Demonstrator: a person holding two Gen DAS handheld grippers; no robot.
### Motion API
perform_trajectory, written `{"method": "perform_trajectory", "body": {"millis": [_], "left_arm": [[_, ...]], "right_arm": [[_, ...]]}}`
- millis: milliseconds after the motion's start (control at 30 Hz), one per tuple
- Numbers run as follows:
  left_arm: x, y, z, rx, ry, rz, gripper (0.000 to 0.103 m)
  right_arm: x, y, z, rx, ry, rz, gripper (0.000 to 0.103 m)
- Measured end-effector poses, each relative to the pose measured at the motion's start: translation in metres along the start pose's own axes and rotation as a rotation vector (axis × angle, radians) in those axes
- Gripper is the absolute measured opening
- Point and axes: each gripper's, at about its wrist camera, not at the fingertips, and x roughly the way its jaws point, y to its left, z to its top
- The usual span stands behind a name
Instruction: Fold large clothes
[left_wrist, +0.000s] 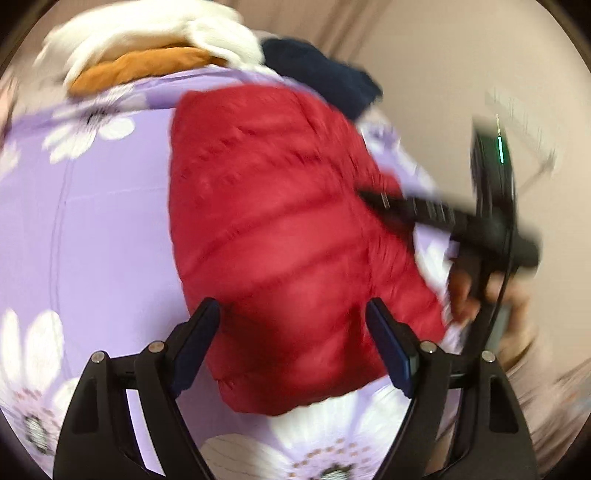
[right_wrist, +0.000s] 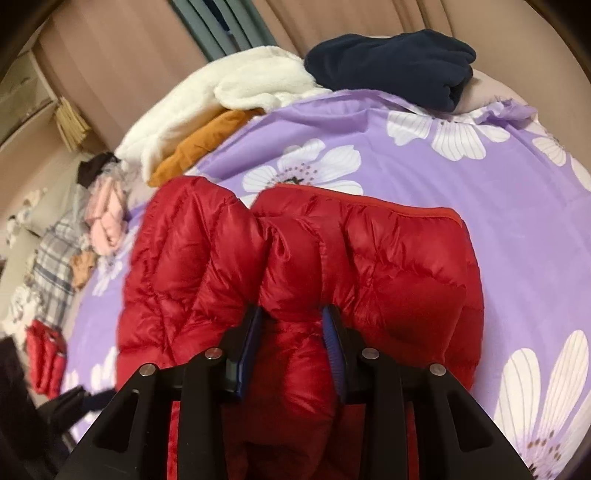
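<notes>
A red quilted down jacket (left_wrist: 280, 229) lies folded on the purple flowered bedsheet (left_wrist: 92, 229). My left gripper (left_wrist: 293, 314) is open, its jaws wide apart just above the jacket's near end, holding nothing. My right gripper (right_wrist: 291, 314) is shut on a thick fold of the red jacket (right_wrist: 388, 266), which bulges between its fingers. The right gripper also shows in the left wrist view (left_wrist: 424, 212), blurred, at the jacket's right edge, with a hand behind it.
A white fluffy garment (right_wrist: 221, 99), an orange one (right_wrist: 199, 144) and a dark navy one (right_wrist: 395, 66) are piled at the far edge of the bed. Plaid, pink and small red clothes (right_wrist: 48, 347) lie at the left side. Curtains hang behind.
</notes>
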Motion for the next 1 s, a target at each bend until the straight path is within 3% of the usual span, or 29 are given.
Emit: {"method": "perform_trajectory", "body": {"millis": [67,133,200,300,433,567,733,1000], "left_arm": [[-0.005,0.024,0.015,-0.112,-0.027,-0.038,0.082],[0.001,0.042,0.026,-0.162,-0.036,-0.014,0.082],[0.011,0.055,0.031,-0.201,-0.02,0.005,0.082],[0.023,0.068,0.035,-0.261,-0.004,-0.059,0.082],[0.038,0.069,0.038,-0.267,0.026,-0.131,0.083],[0.056,0.068,0.042,-0.274,0.062,-0.138,0.092],[0.07,0.068,0.047,-0.297,0.081,-0.156,0.097],[0.089,0.072,0.051,-0.349,0.106,-0.197,0.103]], "right_arm": [[-0.012,-0.002,-0.003,0.018,-0.016,0.054,0.056],[-0.024,-0.002,-0.004,0.051,-0.047,0.077,0.073],[-0.036,-0.008,-0.006,0.089,-0.091,0.119,0.08],[-0.044,-0.031,-0.015,0.183,-0.101,0.149,0.092],[-0.037,-0.076,-0.038,0.366,-0.072,0.146,0.094],[-0.019,-0.094,-0.055,0.472,-0.031,0.24,0.1],[0.007,-0.086,-0.061,0.514,0.02,0.314,0.1],[0.036,-0.073,-0.056,0.492,0.093,0.289,0.101]]}}
